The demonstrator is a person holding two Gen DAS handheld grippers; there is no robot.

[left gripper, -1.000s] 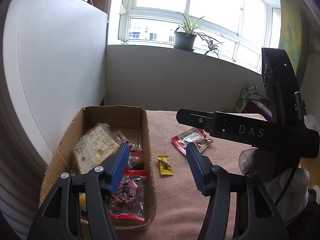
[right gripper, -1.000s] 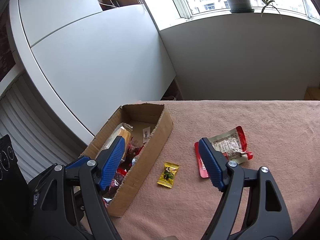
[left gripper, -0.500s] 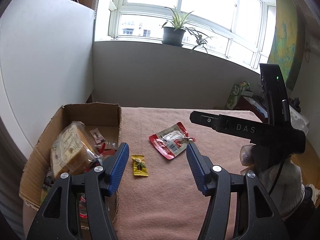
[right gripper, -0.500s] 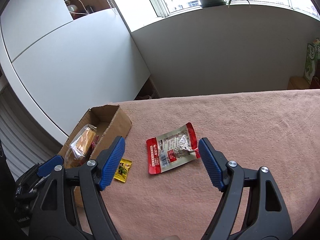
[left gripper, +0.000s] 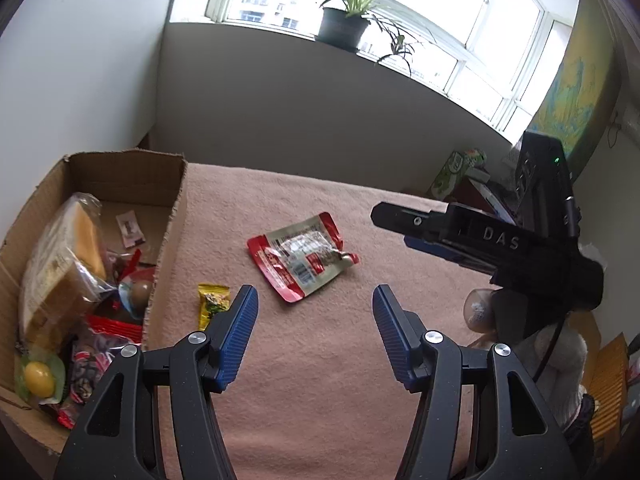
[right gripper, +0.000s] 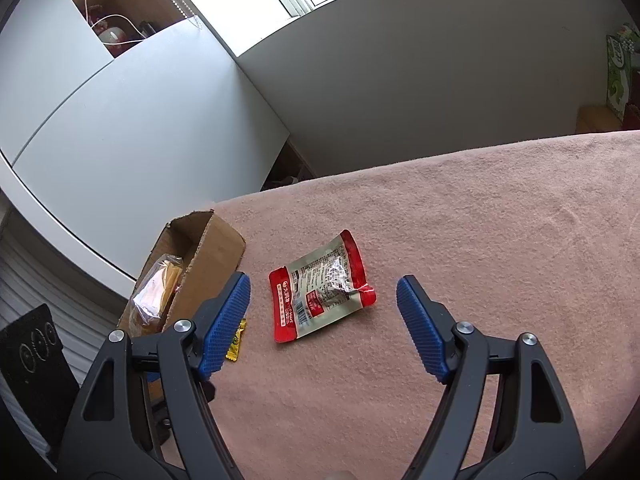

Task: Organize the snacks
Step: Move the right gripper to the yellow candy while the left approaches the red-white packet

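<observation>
Both grippers are held empty and tilted down over the pink cloth-covered desk (right gripper: 500, 240), apparently lined up for a pick. The right gripper (right gripper: 324, 320) is spread wide with nothing between its blue pads, and the red-and-silver snack pouch (right gripper: 322, 292) sits framed just ahead of the gap, so it is judged the next target. The left gripper (left gripper: 314, 334) is released too, jaws apart, nothing gripped; the same pouch (left gripper: 302, 256) lies ahead of it, slightly left of centre. The pouch is lying flat on the cloth, well in from the desk's far edge and clear of the cardboard box (left gripper: 176, 216), which stands at the left edge of the desk near the far left corner. The box is open-topped and already holds wrapped snacks, so it is taken as the drop point; loose items are left outside only because they are not yet sorted. A small yellow candy (left gripper: 214, 304) lies on the cloth just beside the box's right wall, partly hidden behind the left gripper's left finger. Pouch appearance: flat foil sachet, red borders, pale printed panel with barcode, crinkled and catching light, one corner looks torn or folded. It is judged thin and floppy, so an edge pinch is likely needed; slip on the foil is a risk.
</observation>
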